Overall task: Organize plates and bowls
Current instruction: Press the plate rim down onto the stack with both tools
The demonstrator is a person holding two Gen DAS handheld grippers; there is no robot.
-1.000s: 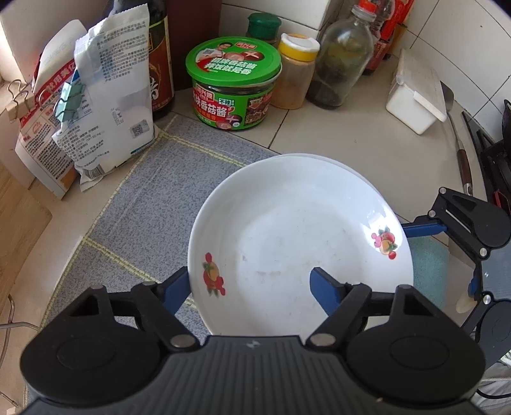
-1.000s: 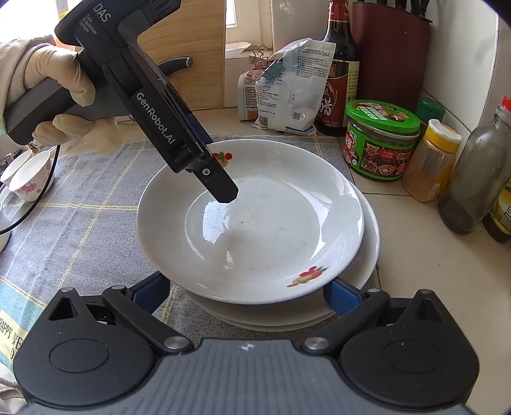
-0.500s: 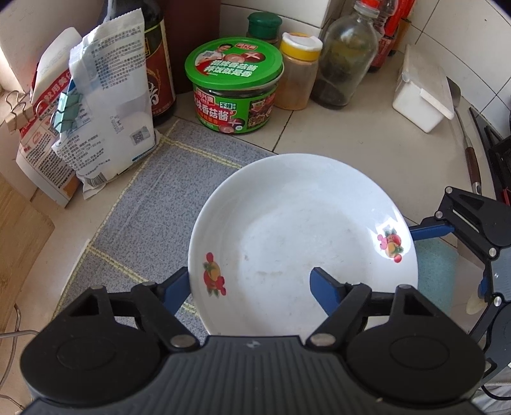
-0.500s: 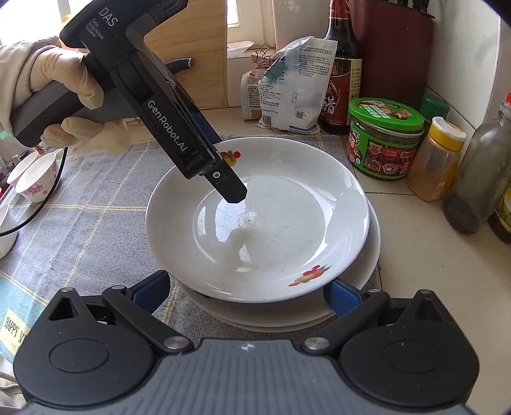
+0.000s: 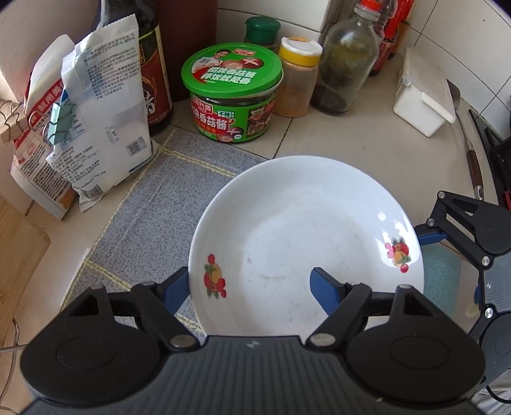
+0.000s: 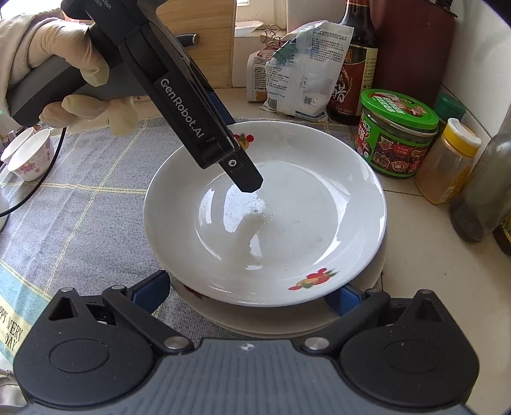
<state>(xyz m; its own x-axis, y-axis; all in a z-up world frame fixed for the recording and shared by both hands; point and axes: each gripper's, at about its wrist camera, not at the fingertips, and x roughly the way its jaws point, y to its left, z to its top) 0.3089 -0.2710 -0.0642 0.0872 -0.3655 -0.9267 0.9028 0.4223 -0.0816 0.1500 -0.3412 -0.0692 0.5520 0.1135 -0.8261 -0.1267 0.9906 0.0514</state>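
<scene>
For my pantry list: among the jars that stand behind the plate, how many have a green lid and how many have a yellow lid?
Green lid: 2 (large jar, small jar)
Yellow lid: 1 (spice jar)
Total: 3

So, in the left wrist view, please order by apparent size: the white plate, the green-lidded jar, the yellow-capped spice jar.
1. white plate, though it is nearest the camera.
2. green-lidded jar.
3. yellow-capped spice jar.

Lit brightly by daylight, with white glare across the plate ahead of the right gripper. Sharp centrally; bent and darkly vignetted toward the edges.
</scene>
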